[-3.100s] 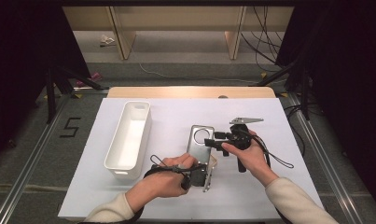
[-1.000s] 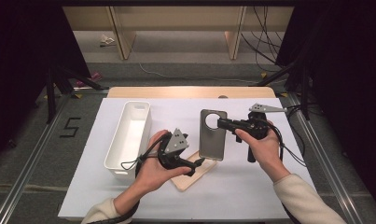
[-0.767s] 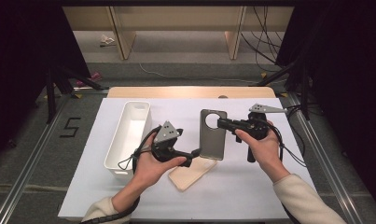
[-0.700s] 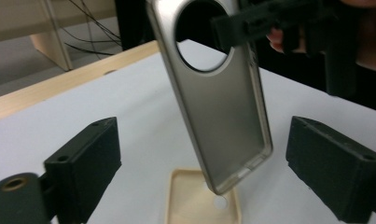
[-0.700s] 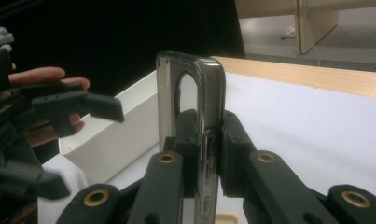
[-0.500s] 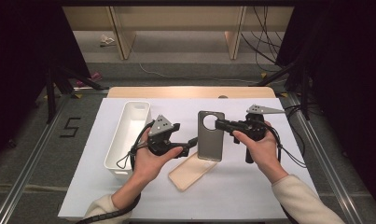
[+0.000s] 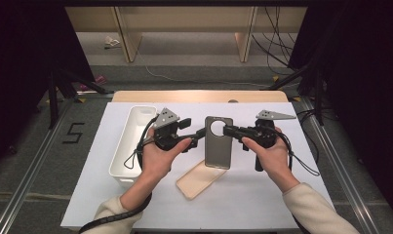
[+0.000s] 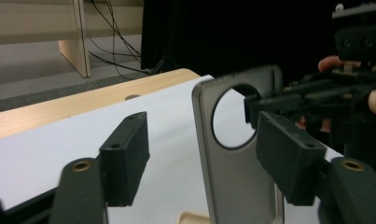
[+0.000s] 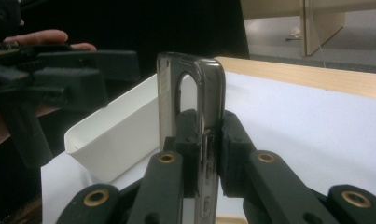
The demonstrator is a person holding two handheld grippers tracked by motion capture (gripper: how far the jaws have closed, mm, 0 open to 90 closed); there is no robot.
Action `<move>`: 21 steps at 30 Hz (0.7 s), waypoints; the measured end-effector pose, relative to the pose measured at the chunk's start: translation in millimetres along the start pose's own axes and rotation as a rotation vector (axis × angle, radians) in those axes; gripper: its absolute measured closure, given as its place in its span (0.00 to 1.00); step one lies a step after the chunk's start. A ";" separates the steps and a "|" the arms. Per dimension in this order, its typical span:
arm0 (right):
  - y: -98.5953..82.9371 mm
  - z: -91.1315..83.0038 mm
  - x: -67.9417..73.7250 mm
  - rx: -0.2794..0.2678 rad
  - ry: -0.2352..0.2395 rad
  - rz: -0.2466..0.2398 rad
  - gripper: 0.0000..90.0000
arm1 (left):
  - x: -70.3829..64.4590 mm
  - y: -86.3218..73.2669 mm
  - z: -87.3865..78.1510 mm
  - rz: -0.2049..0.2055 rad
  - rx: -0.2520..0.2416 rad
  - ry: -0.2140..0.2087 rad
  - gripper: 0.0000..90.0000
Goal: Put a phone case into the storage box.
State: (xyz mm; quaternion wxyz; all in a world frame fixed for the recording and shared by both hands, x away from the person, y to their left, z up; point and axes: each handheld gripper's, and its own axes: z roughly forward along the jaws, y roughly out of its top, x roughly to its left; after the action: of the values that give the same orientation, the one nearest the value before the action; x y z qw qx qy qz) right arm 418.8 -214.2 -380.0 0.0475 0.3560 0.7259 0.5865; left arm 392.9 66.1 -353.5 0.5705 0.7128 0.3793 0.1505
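— Phone case [image 7: 219,143], the grey one with the round hole near its top: where has it got to?

— It is up off the white mat [image 7: 282,195], held upright between the two hands. The right gripper [image 7: 227,130] has it pinched by one long edge, near the hole. In the right gripper view both black jaws press flat against the case's side wall, one on each face.

— And the left gripper [image 7: 202,132]?

— Released, I'd say. In the left gripper view its two jaws stand wide apart with the case [image 8: 237,154] standing between them, nearer the jaw at the right of that view. Whether that jaw touches the case I cannot tell.

— Anything under it?

— A beige case [image 7: 201,179] lies flat on the mat, just below the grey one and toward the person. The white tray [image 7: 130,144] sits to the left, with the left hand [image 7: 157,156] beside its long wall. The right hand [image 7: 272,158] grips the handle of its tool on the other side.
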 end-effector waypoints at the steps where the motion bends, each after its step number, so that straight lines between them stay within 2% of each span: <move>1: -0.1 0.2 0.6 0.001 0.001 0.000 0.90 | -0.4 0.7 1.7 -0.003 0.003 0.002 0.44; 8: -0.3 2.1 4.5 0.003 0.010 -0.006 0.90 | 2.2 -1.0 12.1 -0.038 0.023 0.023 0.58; 11: -0.6 2.9 5.5 0.004 0.012 -0.008 0.90 | 3.7 -1.7 14.1 -0.053 0.023 0.019 0.64; 21: -0.7 4.2 8.1 0.003 0.015 -0.013 0.90 | 4.4 -2.4 15.9 -0.064 0.026 0.007 0.74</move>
State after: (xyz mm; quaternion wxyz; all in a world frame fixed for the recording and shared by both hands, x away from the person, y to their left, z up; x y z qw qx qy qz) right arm 414.5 -206.2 -379.1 0.0452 0.3471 0.7293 0.5878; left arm 405.2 58.2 -361.5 0.5643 0.7071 0.4058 0.1299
